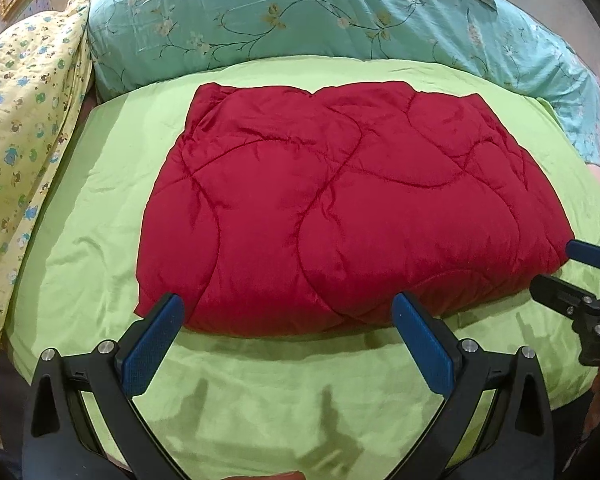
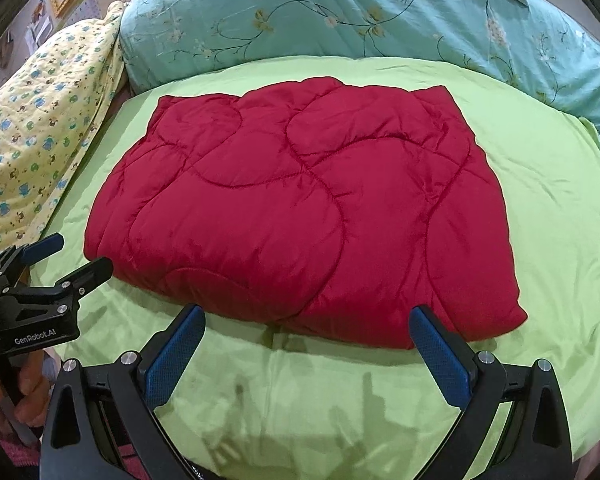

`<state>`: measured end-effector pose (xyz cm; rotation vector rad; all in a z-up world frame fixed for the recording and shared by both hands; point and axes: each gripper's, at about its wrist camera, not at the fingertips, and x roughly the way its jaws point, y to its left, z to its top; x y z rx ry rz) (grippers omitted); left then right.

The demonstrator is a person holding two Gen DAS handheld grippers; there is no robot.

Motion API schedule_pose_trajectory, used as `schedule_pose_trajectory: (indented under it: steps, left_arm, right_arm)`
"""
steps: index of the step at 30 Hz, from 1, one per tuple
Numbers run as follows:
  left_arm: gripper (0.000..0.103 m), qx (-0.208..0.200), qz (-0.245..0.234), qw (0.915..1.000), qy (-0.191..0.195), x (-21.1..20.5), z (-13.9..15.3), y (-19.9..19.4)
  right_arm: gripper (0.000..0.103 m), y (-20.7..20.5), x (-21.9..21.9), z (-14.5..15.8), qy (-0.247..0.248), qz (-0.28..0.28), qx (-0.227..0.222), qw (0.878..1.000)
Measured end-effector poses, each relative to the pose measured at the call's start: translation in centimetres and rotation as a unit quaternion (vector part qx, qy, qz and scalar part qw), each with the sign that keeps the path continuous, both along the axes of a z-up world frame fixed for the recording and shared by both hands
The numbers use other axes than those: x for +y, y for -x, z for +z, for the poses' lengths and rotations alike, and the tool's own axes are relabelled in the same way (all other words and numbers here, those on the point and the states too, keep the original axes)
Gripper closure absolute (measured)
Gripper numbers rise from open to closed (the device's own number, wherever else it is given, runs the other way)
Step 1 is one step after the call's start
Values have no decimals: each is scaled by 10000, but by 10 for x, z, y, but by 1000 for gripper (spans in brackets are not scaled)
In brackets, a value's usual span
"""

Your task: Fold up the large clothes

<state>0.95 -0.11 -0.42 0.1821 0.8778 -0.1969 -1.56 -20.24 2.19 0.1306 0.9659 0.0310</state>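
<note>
Currently the left gripper [image 1: 288, 310] is spread wide and holding nothing, fingertips just at the near-left edge of the folded red quilt [image 1: 340, 208], which lies straight ahead on the green sheet [image 1: 100, 208] with its long axis running left-right across both views. Right gripper [image 2: 306, 322] is likewise fully spread and empty, tips just short of the near-right edge; both sit about equally close, so I'd guess the next fold starts from this near hem with either side
</note>
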Motion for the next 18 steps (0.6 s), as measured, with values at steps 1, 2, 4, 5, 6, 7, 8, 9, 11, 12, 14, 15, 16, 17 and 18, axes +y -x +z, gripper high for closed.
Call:
schedule_pose_trajectory:
  steps: [1, 2, 4, 5, 6, 7, 8, 9, 11, 12, 14, 15, 16, 17, 18]
  left_arm:
    - [0, 0, 15, 10000, 11, 0, 0, -1]
    - [0, 3, 30, 10000, 21, 0, 0, -3]
    - [0, 21, 65, 10000, 45, 0, -1, -6]
    - [0, 31, 68, 10000, 61, 0, -1, -7]
    - [0, 32, 71, 9999, 66, 0, -1, -8]
    - [0, 27, 73, 9999, 64, 0, -1, -8]
    - [0, 24, 66, 10000, 65, 0, -1, -9]
    - [0, 24, 62, 10000, 66, 0, -1, -9]
    - [0, 22, 66, 9999, 74, 0, -1, -9]
    - [0, 25, 64, 9999, 83, 0, -1, -10]
    - [0, 28, 76, 9999, 103, 1, 0, -10]
    - [0, 32, 80, 9999, 116, 2, 0, -11]
    - [0, 34, 92, 9999, 122, 2, 0, -11]
    - [0, 34, 105, 9999, 121, 2, -1, -11]
    - [0, 37, 116, 9998, 124, 3, -1, -12]
  right_arm:
    - [1, -1, 0, -1, -6, -4, -1, 10000]
    - [1, -2, 0, -1, -17, -8, -5, 10000]
    - [1, -5, 0, -2, -23, -5, -17, 10000]
    - [1, -6, 1, -2, -8, -4, -21, 10000]
    - [1, -7, 1, -2, 9, 2, -22, 10000]
    - [1, -8, 1, -2, 9, 6, -23, 10000]
    - [1, -8, 1, -2, 3, 6, -26, 10000]
    - [1, -9, 1, -3, 0, 0, -30, 10000]
    - [1, -10, 0, -3, -1, -16, -38, 10000]
    - [1, -11, 0, -3, 4, -31, -47, 10000]
    - [1, -12, -1, -3, 14, -64, -53, 10000]
    - [1, -13, -2, -3, 16, -71, -58, 10000]
    - [1, -13, -2, -3, 28, -84, -57, 9999]
    - [1, -13, -3, -3, 46, -97, -59, 9999]
    - [1, -13, -4, -3, 58, -103, -62, 9999]
